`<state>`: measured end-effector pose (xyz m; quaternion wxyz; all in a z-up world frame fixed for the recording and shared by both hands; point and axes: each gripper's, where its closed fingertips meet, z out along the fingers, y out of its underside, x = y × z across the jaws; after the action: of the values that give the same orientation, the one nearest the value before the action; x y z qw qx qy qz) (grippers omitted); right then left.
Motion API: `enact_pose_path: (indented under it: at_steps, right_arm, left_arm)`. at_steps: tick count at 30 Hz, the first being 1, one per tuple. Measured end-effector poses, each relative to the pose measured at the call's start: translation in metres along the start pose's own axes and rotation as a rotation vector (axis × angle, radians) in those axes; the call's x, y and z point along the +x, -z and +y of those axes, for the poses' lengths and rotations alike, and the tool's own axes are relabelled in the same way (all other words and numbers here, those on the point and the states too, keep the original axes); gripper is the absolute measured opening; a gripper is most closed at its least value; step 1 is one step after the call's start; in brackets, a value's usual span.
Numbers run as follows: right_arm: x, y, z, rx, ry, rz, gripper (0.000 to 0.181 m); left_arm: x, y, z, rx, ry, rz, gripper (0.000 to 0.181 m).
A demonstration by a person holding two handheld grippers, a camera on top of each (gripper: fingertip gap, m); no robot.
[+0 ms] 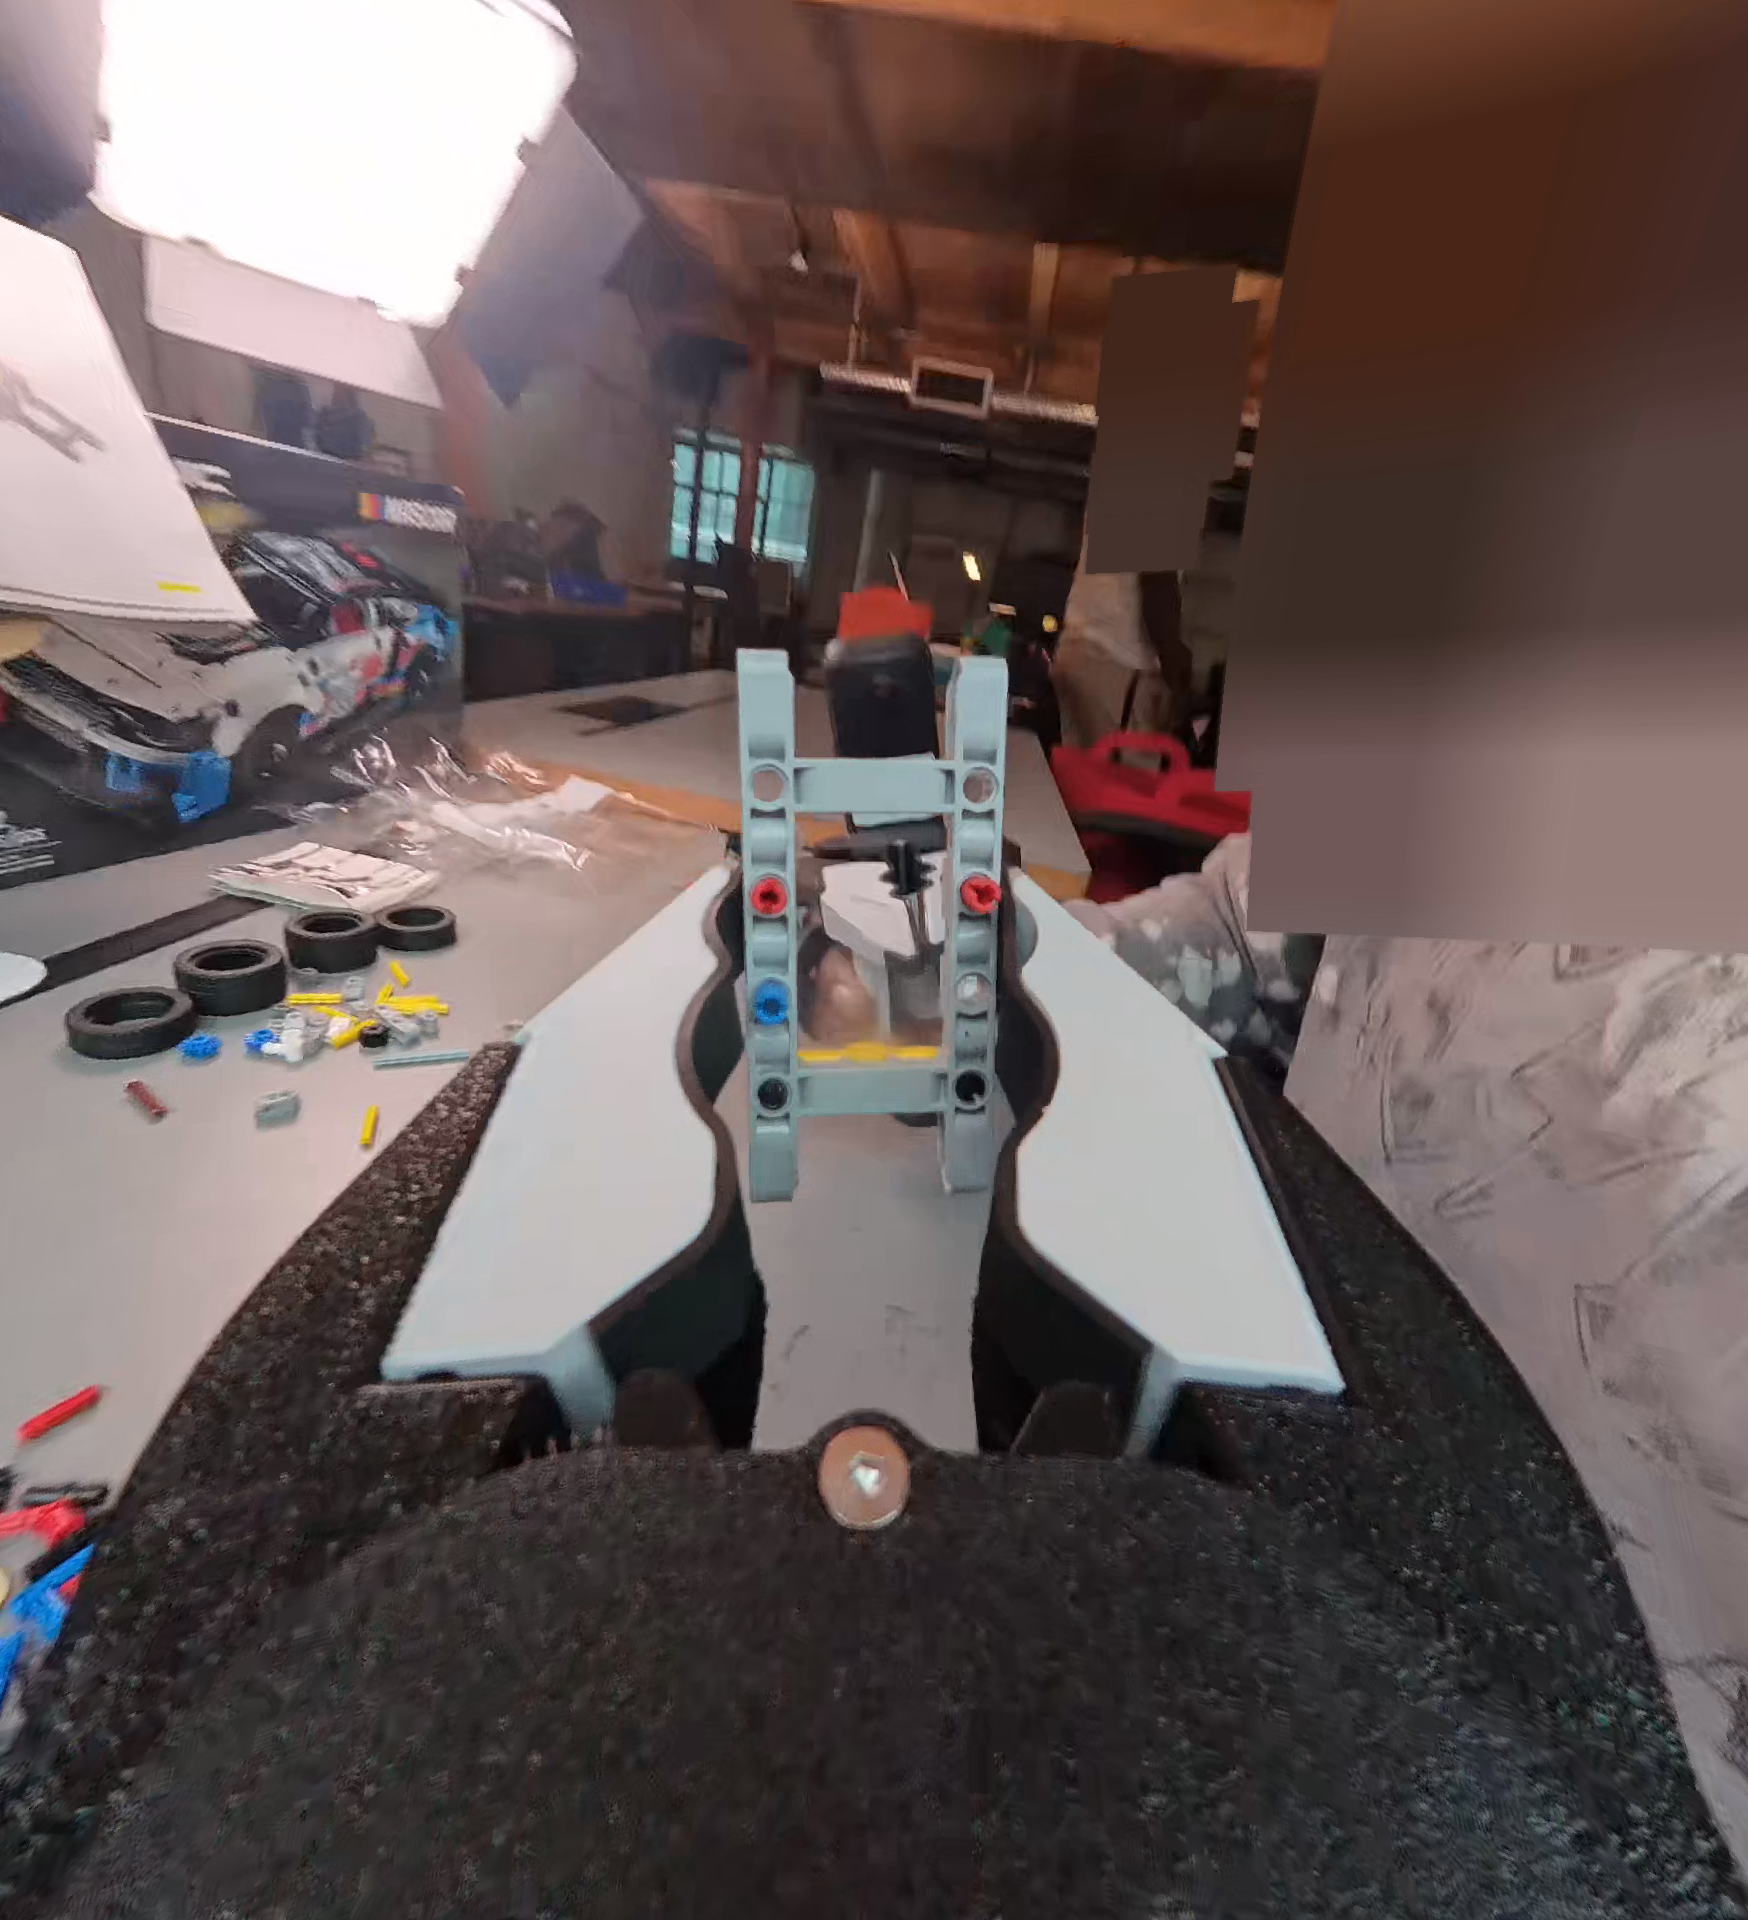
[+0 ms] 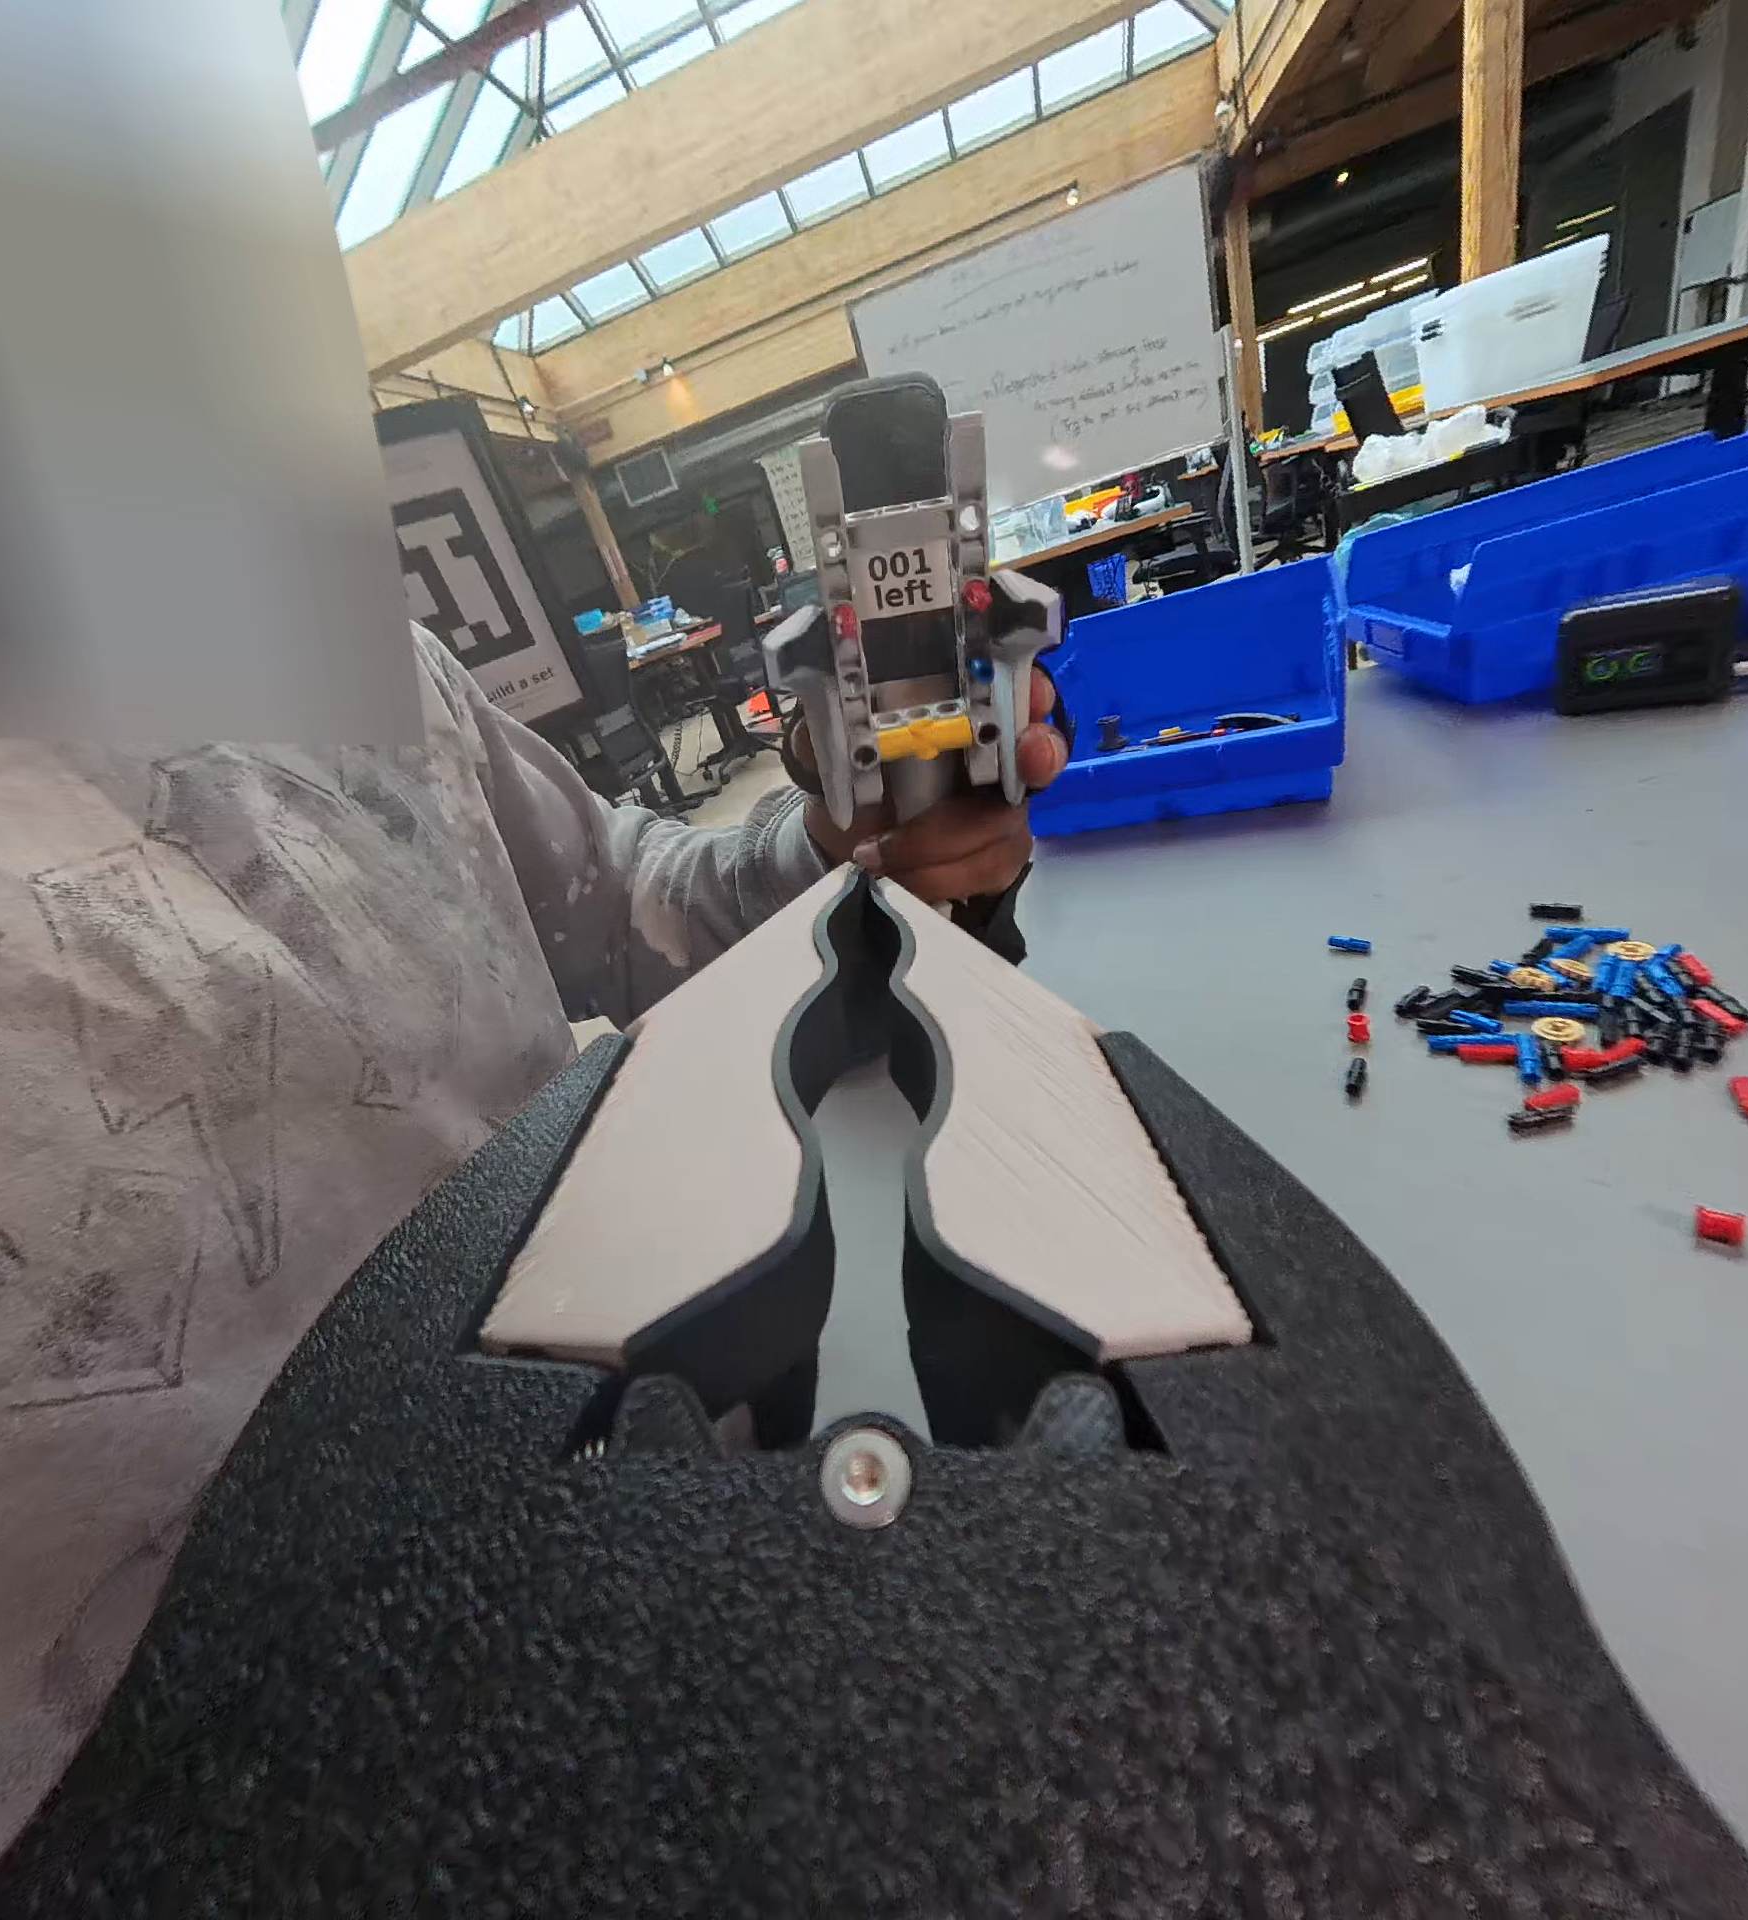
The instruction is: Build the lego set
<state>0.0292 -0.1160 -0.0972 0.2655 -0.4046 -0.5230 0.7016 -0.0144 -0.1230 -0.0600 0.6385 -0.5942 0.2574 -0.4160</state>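
Observation:
My left gripper (image 1: 870,894) is shut on a grey Lego frame (image 1: 875,774) and holds it upright above the table. The frame carries red pins (image 1: 767,894), a blue pin (image 1: 768,1003), black pins and a yellow piece at the bottom. In the right wrist view the same frame (image 2: 849,717) and the left gripper (image 2: 901,665) face me, held by a hand. My right gripper (image 2: 859,878) is shut. In the left wrist view it (image 1: 914,914) sits just behind the frame, pinching a small black pin (image 1: 906,864) close to the frame's right beam.
To the left are the Lego box (image 1: 226,675), an open instruction booklet (image 1: 49,436), tyres (image 1: 226,977) and loose small parts (image 1: 361,1013). To the right are a pile of pins (image 2: 1597,1008), blue bins (image 2: 1202,707) and a black device (image 2: 1649,644). A person's grey sleeve (image 2: 226,987) is close by. About 7 cm separates my left fingertips from my right.

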Motion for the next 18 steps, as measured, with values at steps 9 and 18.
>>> enact_pose_path:
  at_steps: [9, 18]
  right_arm:
    - [-0.007, -0.011, -0.018, 0.067, -0.184, -0.079, 0.013]
    - [-0.019, -0.024, -0.003, 0.000, -0.282, -0.142, 0.010]
  left_arm:
    - [0.009, -0.025, 0.031, -0.060, -0.082, 0.072, 0.046]
    - [0.020, -0.035, 0.039, -0.093, -0.221, 0.073, 0.047]
